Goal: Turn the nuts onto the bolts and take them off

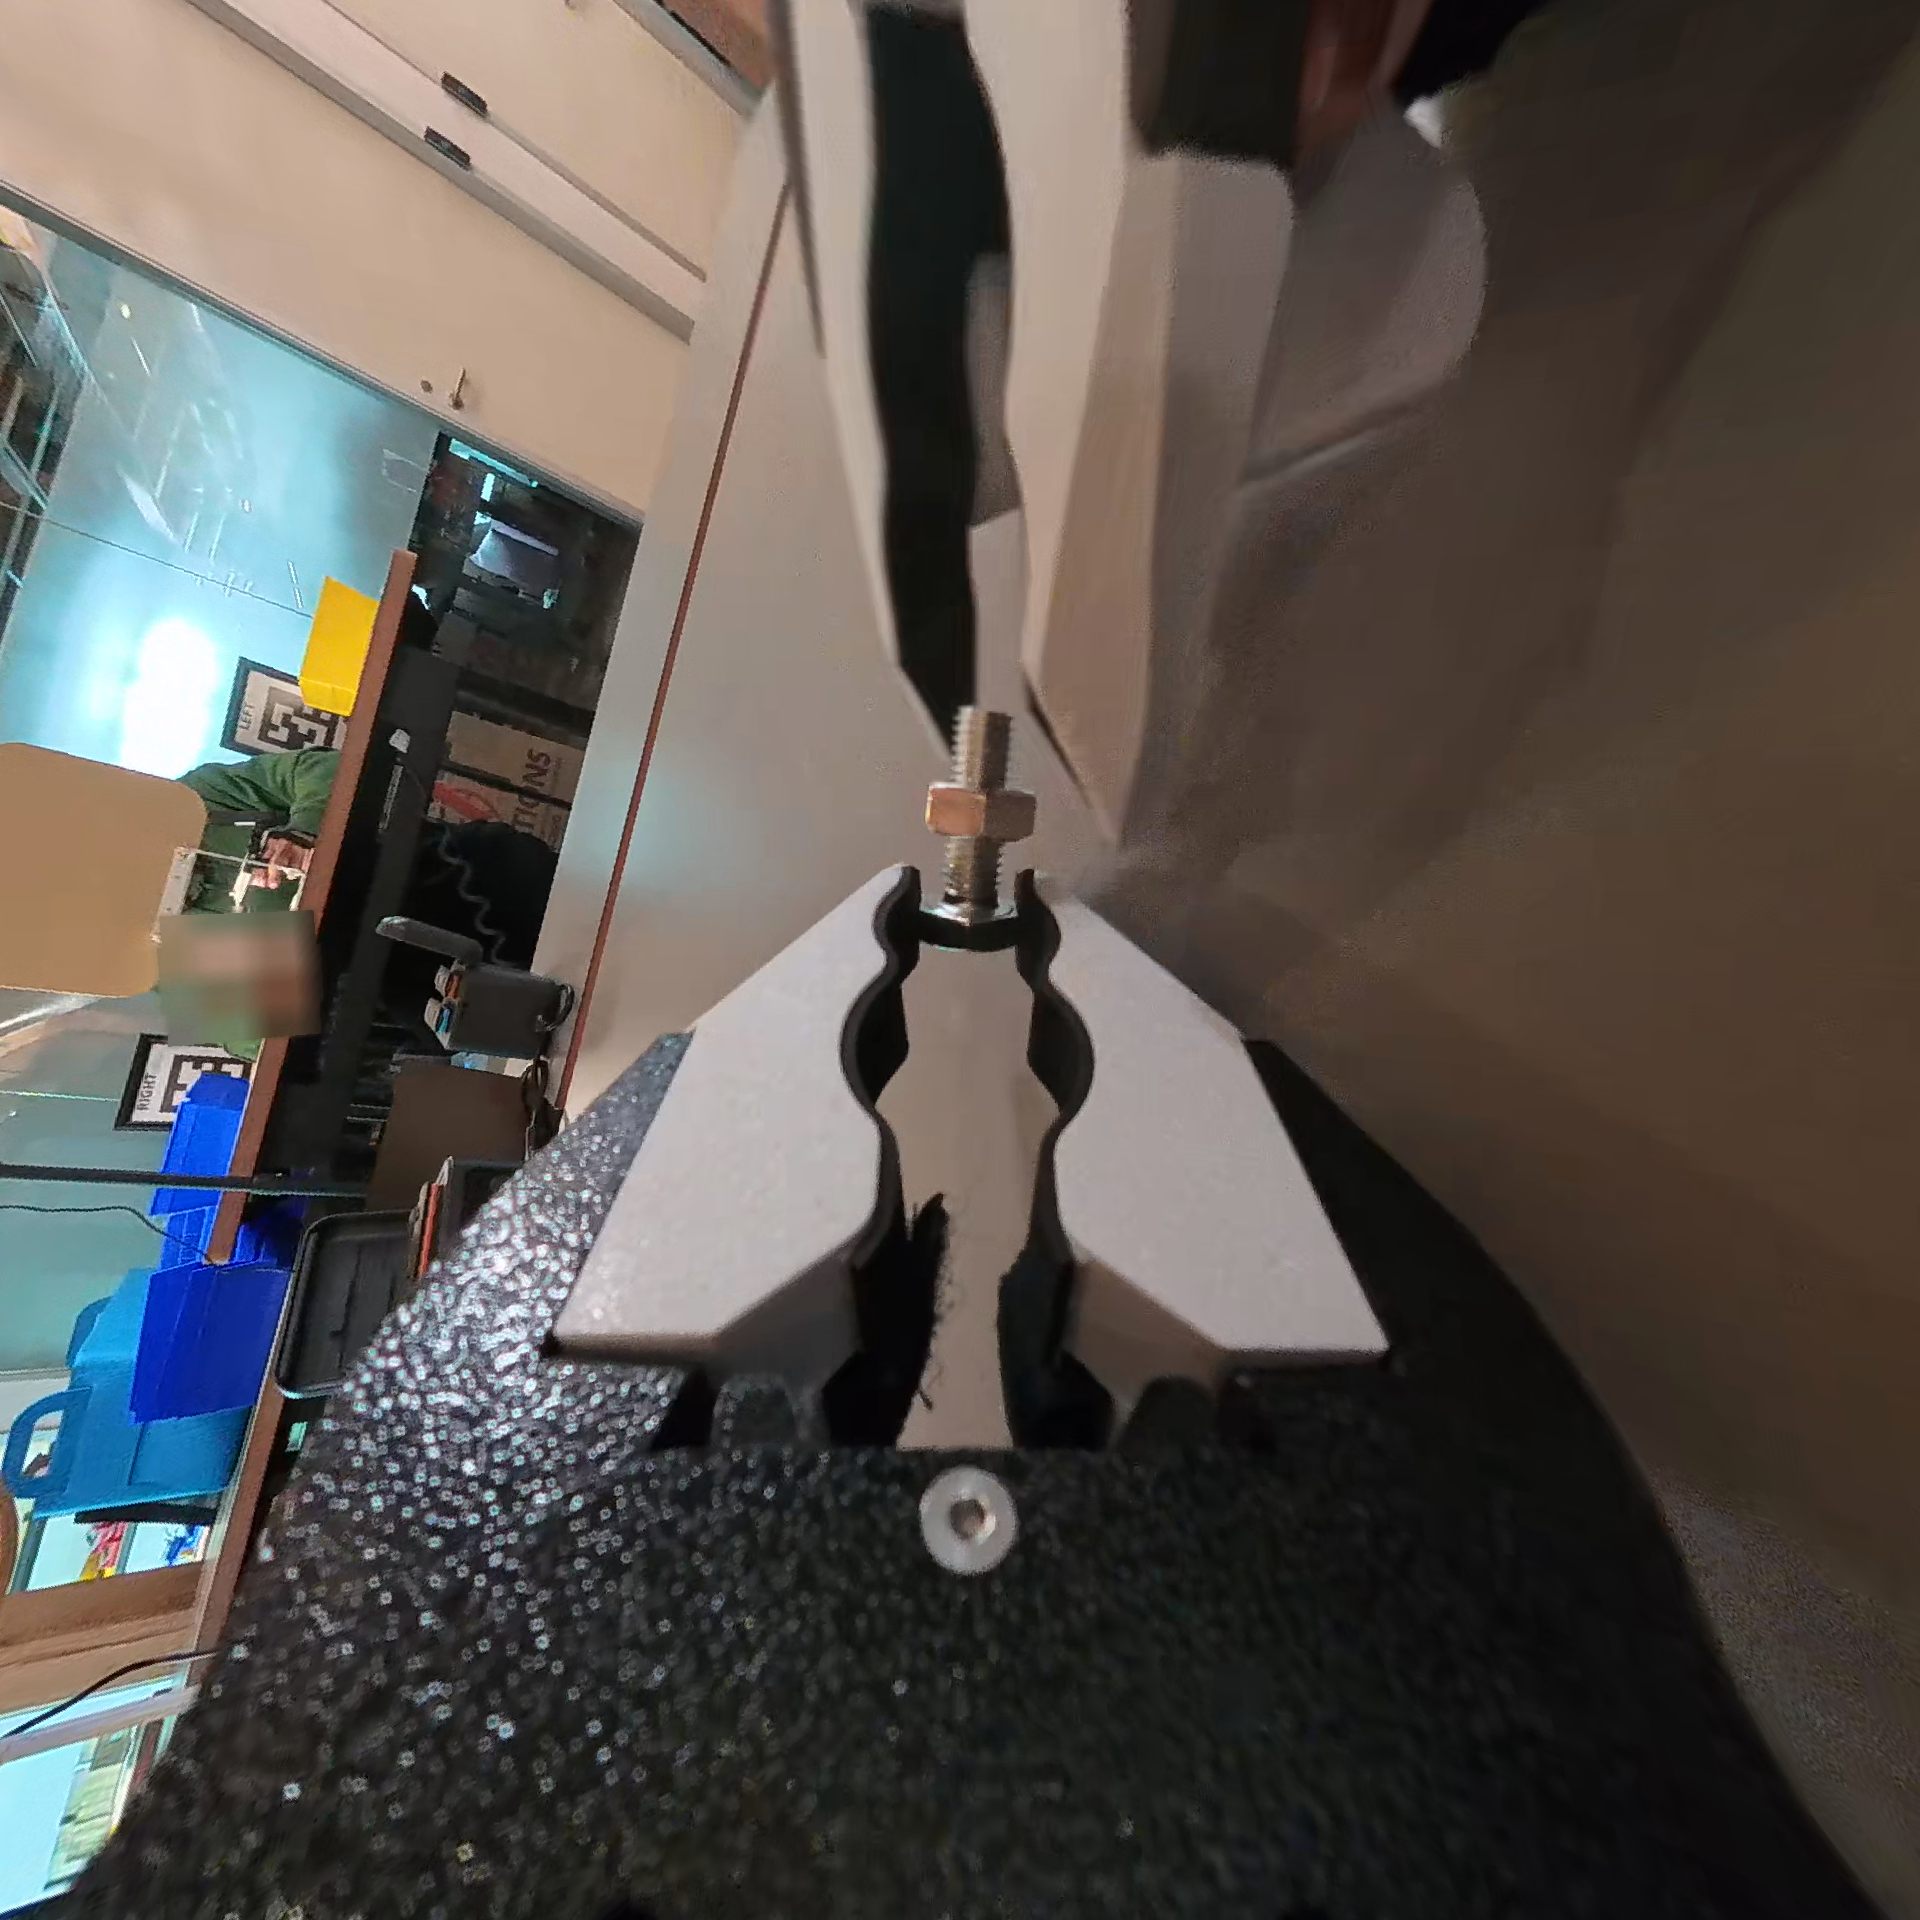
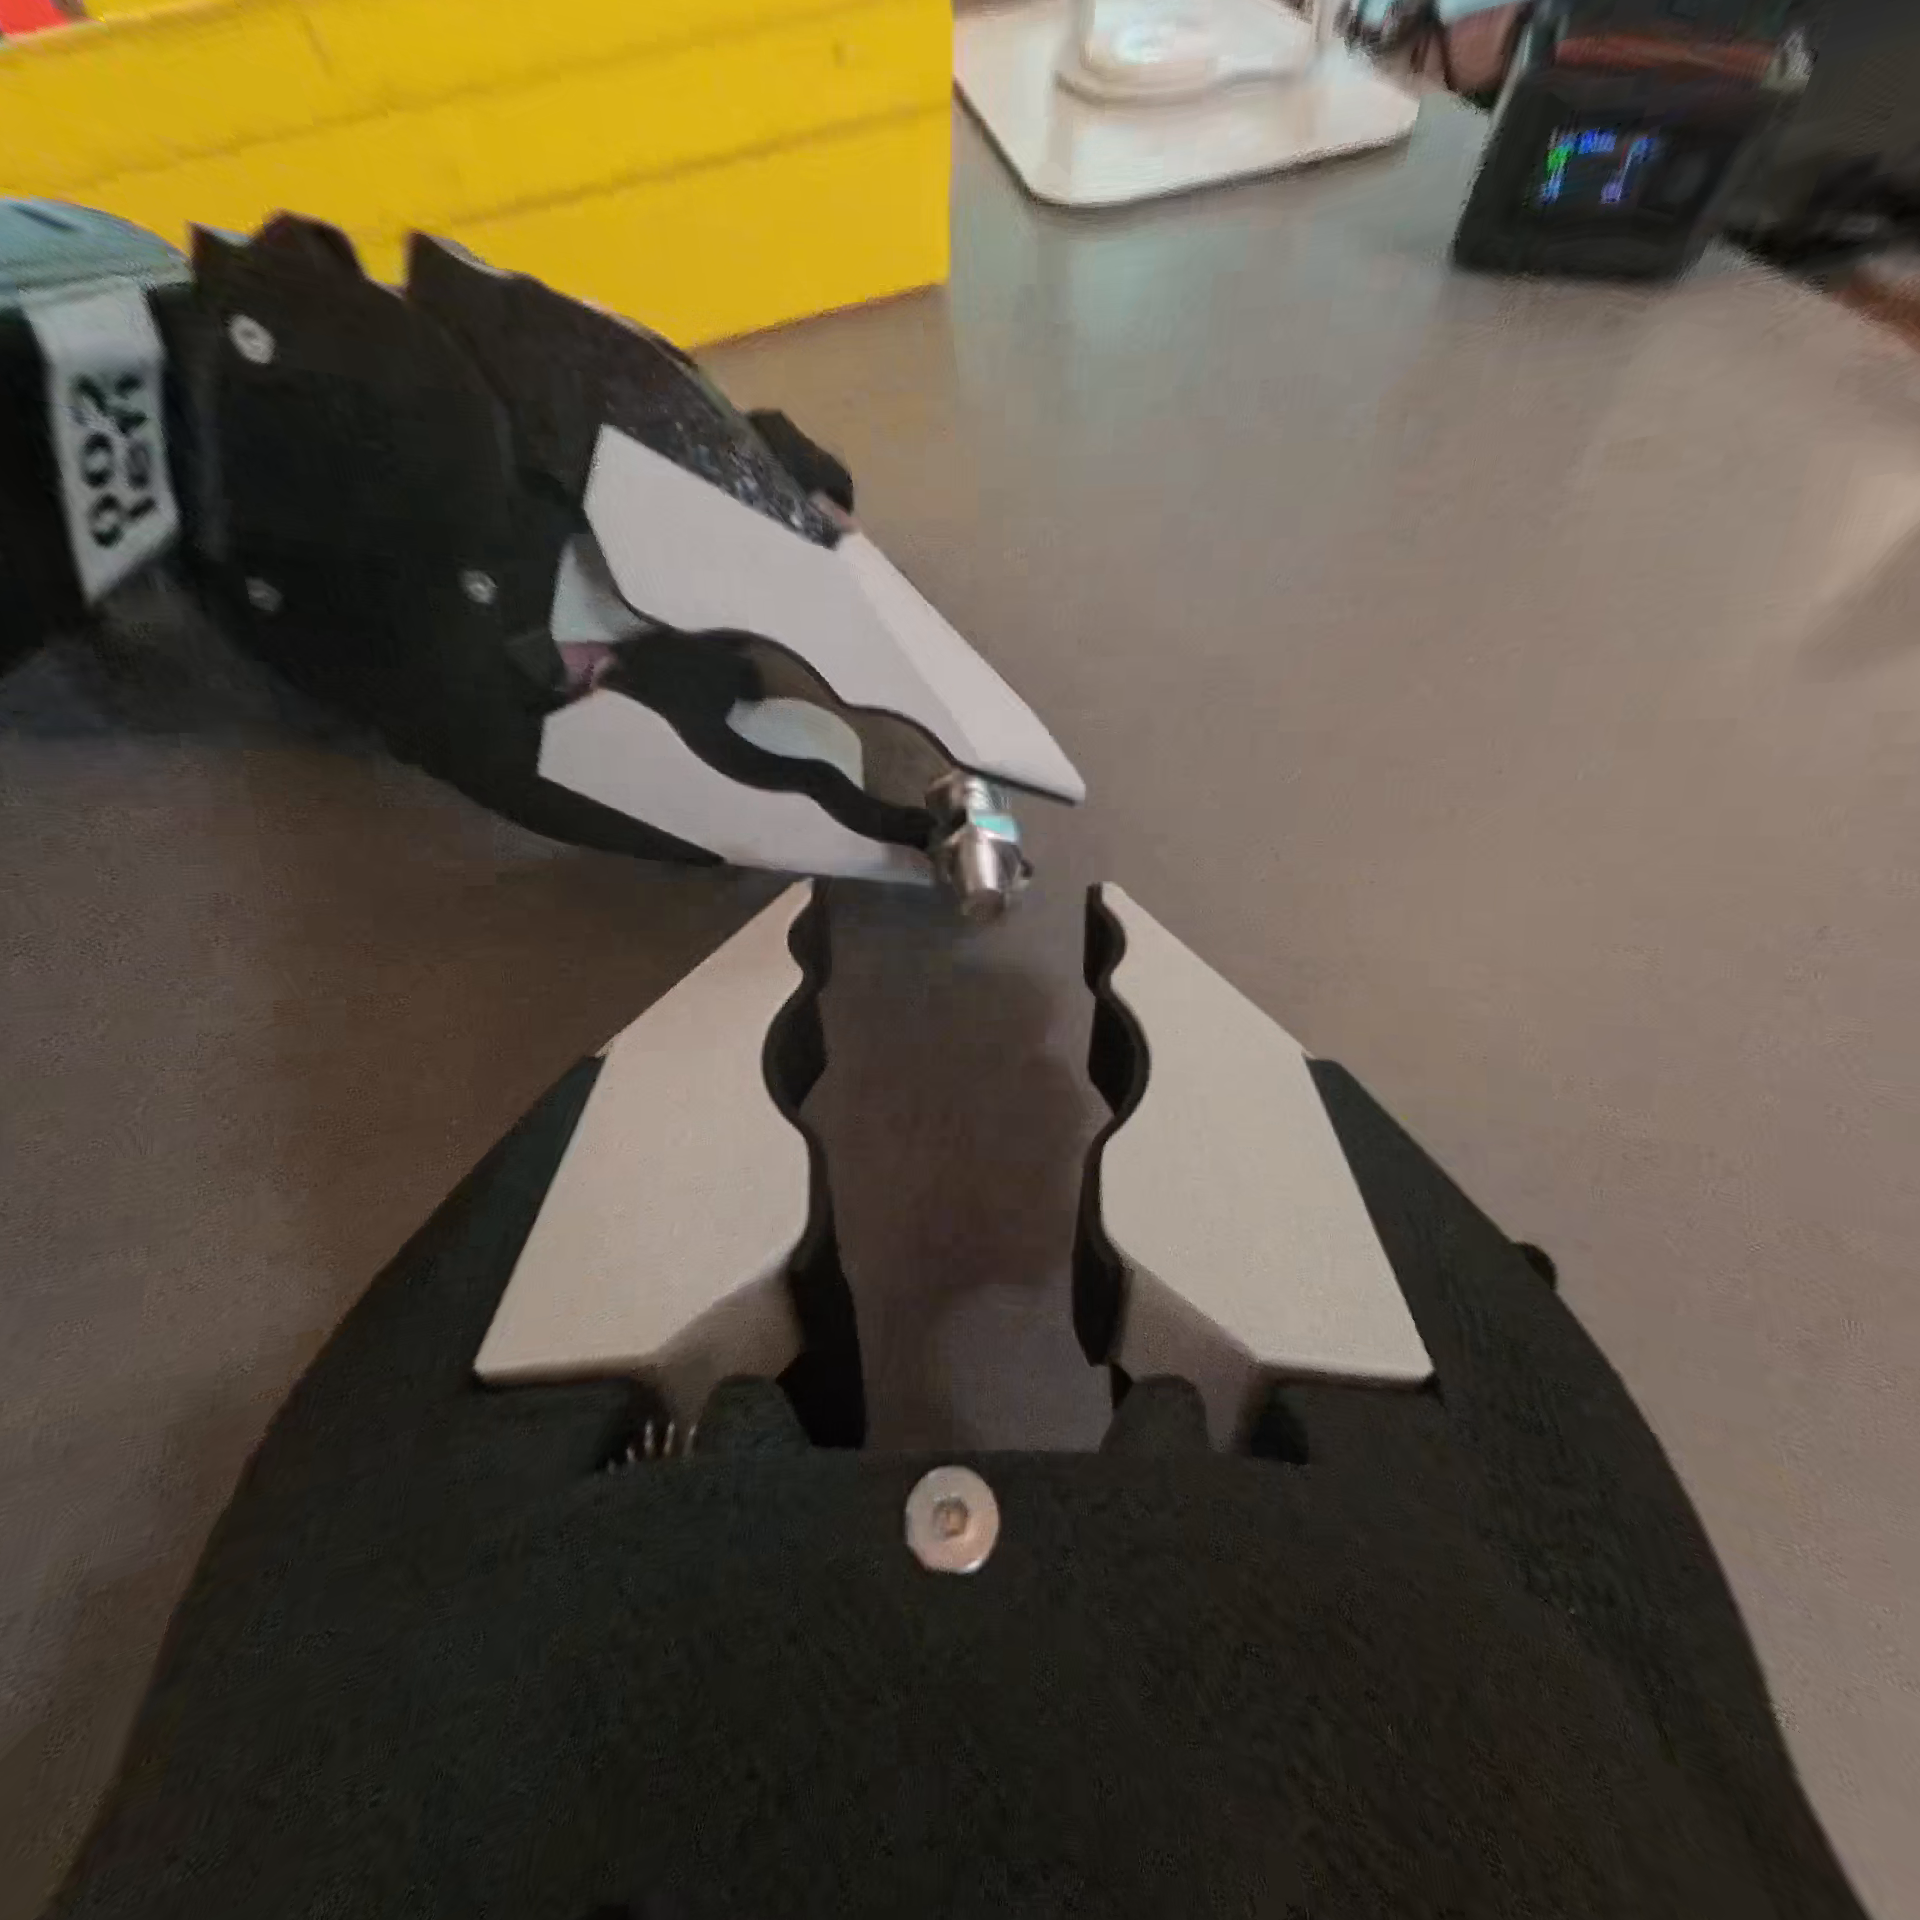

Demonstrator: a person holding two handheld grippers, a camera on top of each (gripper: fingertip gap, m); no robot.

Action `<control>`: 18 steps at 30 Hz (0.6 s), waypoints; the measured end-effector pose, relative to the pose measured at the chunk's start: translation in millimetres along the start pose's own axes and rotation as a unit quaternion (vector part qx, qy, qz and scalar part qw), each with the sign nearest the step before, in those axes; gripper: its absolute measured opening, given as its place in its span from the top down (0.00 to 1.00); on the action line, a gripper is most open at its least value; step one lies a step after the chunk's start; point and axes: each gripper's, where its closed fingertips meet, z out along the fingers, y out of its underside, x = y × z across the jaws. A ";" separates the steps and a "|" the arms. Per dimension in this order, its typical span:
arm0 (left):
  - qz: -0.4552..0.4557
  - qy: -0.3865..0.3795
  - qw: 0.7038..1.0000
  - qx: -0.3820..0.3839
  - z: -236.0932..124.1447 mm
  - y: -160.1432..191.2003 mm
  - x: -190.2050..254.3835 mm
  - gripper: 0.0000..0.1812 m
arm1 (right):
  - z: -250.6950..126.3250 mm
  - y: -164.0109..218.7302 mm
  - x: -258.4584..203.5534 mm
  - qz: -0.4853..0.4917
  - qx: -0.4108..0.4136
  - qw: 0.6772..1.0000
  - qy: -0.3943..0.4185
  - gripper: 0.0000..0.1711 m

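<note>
My left gripper is shut on the head of a steel bolt. The threaded shaft sticks out forward past the fingertips. A hex nut sits partway along the thread. My right gripper is open and empty, its fingertips just short of the bolt's free end. In the right wrist view the left gripper comes in from the left with the bolt pointing at the gap between my right fingers. In the left wrist view the right gripper is blurred and open just beyond the bolt's tip.
The grey table lies under both grippers. A yellow bin stands at the back left, a white stand base at the back, and a black device with a small lit screen at the back right. A person and blue bins are far off. Only a small space, under 4 cm, lies between the two pairs of fingers.
</note>
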 end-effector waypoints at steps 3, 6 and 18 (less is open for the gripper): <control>0.006 0.002 1.000 0.001 0.0 -0.4 0.5 0.91 | 6.0 5.5 -7.9 0.008 -0.024 0.999 -0.024 0.73; -0.004 0.004 1.000 0.006 -0.3 -0.4 -0.3 0.91 | 5.9 -15.8 -25.1 -0.065 0.034 0.996 -0.040 0.71; 0.001 0.004 1.000 0.006 -0.2 -0.1 -0.6 0.91 | 1.5 -31.0 -38.3 -0.093 0.076 0.991 -0.055 0.75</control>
